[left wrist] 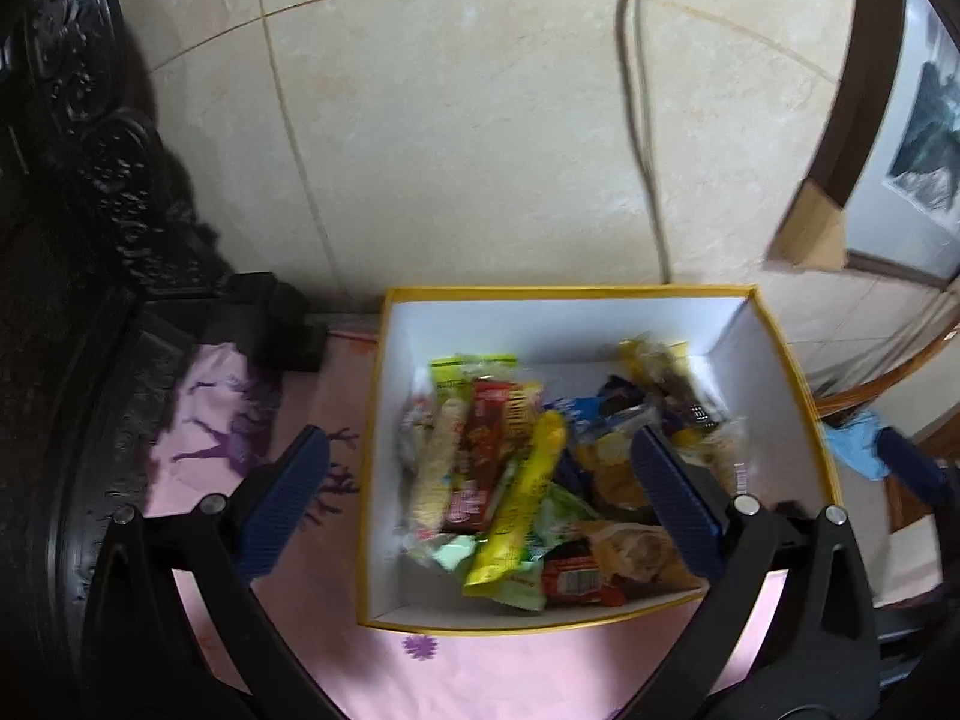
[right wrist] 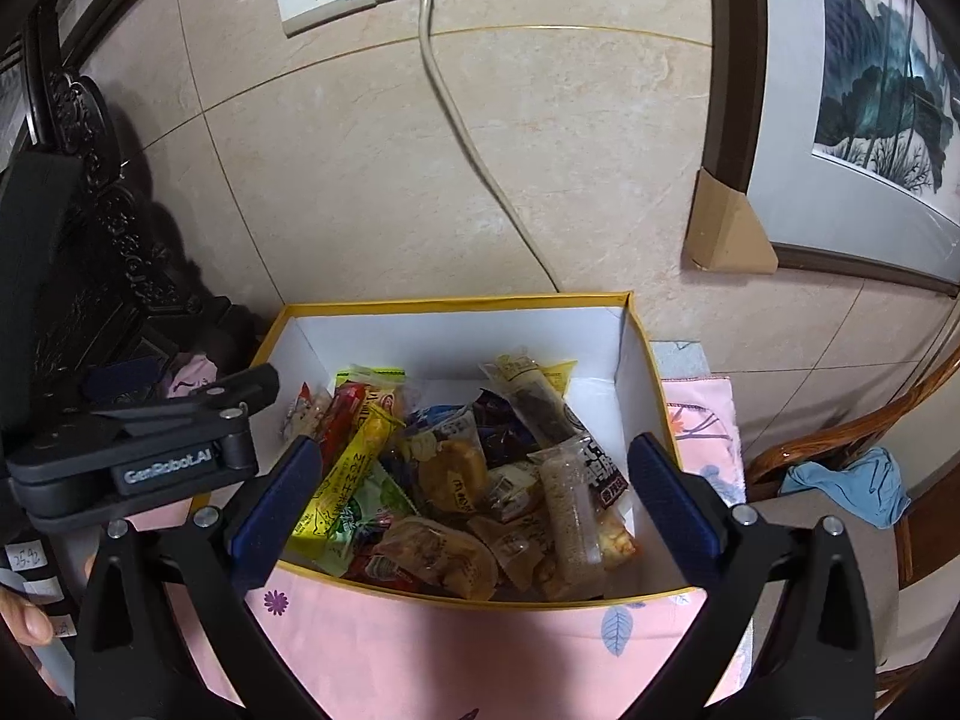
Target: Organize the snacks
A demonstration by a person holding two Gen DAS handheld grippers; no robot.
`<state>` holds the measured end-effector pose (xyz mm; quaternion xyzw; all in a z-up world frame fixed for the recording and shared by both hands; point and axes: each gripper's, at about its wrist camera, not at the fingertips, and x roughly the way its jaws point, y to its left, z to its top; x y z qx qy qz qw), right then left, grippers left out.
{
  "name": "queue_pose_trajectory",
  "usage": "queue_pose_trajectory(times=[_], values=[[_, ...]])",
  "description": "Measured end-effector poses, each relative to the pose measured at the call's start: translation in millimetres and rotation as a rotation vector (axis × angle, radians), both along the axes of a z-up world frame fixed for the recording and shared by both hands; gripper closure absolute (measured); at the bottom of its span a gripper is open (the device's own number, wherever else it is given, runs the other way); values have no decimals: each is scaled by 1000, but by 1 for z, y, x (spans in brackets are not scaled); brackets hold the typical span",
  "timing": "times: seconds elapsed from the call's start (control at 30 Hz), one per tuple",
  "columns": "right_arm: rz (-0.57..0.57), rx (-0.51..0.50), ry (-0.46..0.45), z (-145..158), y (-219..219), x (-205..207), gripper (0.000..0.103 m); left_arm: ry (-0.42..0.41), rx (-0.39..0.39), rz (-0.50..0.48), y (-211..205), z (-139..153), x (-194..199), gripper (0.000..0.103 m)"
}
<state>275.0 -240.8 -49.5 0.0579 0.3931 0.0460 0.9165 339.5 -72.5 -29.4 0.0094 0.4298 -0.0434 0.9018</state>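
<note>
Snacks in mixed foil and clear wrappers (right wrist: 456, 480) lie heaped inside the yellow-rimmed white cardboard box (right wrist: 456, 303), which stands on the pink flower-printed cloth (right wrist: 420, 648) against the beige tiled wall (right wrist: 360, 180). Your right gripper (right wrist: 474, 504) hangs just in front of the box's near wall, both blue-padded fingers spread wide and holding nothing; the heap sits straight ahead of it and a little below. Your left gripper (left wrist: 480, 501) is likewise spread and empty, but it is offset: its right finger is over the box's contents while its left finger is outside the box, over the cloth.

The relation that matters is this. The long yellow stick packet (right wrist: 354, 468) lies with its long axis running from near-left to far-right, tilted across the pile, and it lies on the left side of the box. From your left tool the same yellow packet (left wrist: 528, 498) sits between the fingers, running nearly away from you, so that hand looks better placed for it; you would want the fingers to close across its narrow width. The clear tube of pale grains (right wrist: 570, 522) on the right lies nearer your right tool, running roughly front to back.
</note>
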Motion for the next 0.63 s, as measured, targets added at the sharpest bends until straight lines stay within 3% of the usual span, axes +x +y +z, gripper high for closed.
queue_pose_trajectory(times=[0.17,0.63], values=[[2,-4,-8,2,1,0,1,19,-40,-1,3,0,2,2],[-7,-12,17,1,-1,1,1,43,-49,15,5,-3,3,2]])
